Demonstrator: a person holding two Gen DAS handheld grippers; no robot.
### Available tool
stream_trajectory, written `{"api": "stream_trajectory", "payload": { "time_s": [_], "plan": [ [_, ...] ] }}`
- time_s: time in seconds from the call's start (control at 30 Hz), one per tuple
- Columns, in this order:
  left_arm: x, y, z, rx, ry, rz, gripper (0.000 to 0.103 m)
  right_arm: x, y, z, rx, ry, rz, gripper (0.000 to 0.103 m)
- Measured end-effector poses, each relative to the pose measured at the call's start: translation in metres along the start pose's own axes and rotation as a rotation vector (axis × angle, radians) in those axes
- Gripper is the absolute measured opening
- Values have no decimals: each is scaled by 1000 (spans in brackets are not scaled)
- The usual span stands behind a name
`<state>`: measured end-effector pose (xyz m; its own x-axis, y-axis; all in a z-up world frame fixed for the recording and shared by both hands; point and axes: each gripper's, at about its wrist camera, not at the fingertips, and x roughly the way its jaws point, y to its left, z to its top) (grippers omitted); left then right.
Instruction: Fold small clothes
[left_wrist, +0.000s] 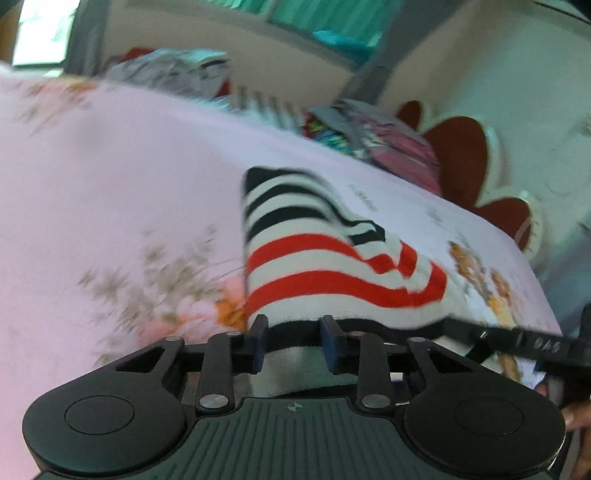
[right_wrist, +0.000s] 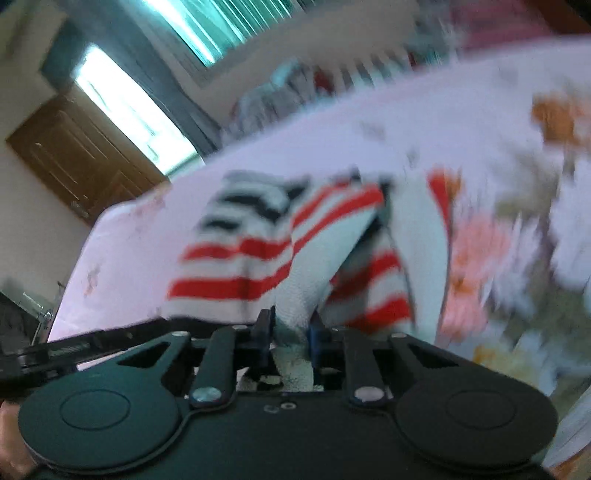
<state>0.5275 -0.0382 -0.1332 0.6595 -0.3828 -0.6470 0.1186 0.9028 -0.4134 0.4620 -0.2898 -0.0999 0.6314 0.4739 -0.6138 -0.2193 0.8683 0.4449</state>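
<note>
Striped garment, white with red and black bands, lies on the pink floral bedsheet, its near hem lifted toward both cameras. Left gripper has the dark hem running between its blue pads, pinching it. Right gripper is nipped onto a white fold of the same cloth. More clothes are heaped blurrily at the far edge.

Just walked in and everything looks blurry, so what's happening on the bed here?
A person is folding a small striped garment on a pink floral bedsheet, with a handheld gripper in each hand. The left gripper has the garment's dark hem between its fingers, and the right gripper pinches a fold of its white fabric. More clothes lie piled further back.
</note>
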Motion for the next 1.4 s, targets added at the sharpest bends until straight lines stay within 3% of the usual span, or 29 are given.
{"api": "stream_trajectory", "payload": {
  "time_s": [0.1,0.2,0.3,0.5,0.63,0.67,0.73,0.77,0.8,0.87,0.97,1.07,1.17,1.27,1.4],
  "plan": [
    [3,-18,-2,78,5,-14,31,-13,-12,-4,-42,-36,-17,19],
    [18,-36,-7,161,43,43,31,16,-39,-19,14,65,-70,19],
    [16,-44,-1,187,66,68,31,17,-49,-23,102,27,-51,19],
    [13,-50,9,197,96,70,31,10,-53,-22,126,16,-50,20],
    [11,-35,23,112,30,23,31,21,-48,8,99,29,-71,41],
    [14,-32,26,99,32,32,31,26,-49,16,104,39,-95,41],
    [20,-27,29,92,43,35,31,36,-58,28,150,39,-119,36],
    [23,-26,30,94,45,26,31,36,-59,32,149,24,-125,16],
    [26,-26,30,103,50,22,31,31,-57,34,117,-7,-129,10],
    [36,-33,29,157,69,43,31,24,-52,31,23,-68,-163,10],
    [54,-46,25,237,89,65,31,45,-64,22,-19,-4,-245,11],
    [53,-56,29,280,105,93,31,47,-64,27,0,19,-253,12],
    [29,-58,31,267,86,86,31,28,-45,30,-51,1,-299,25],
    [-7,-53,17,243,53,46,31,0,-22,19,-107,-21,-222,23],
    [-29,-43,-14,202,84,31,31,-11,16,-12,-272,55,-224,17]
  ]
}}
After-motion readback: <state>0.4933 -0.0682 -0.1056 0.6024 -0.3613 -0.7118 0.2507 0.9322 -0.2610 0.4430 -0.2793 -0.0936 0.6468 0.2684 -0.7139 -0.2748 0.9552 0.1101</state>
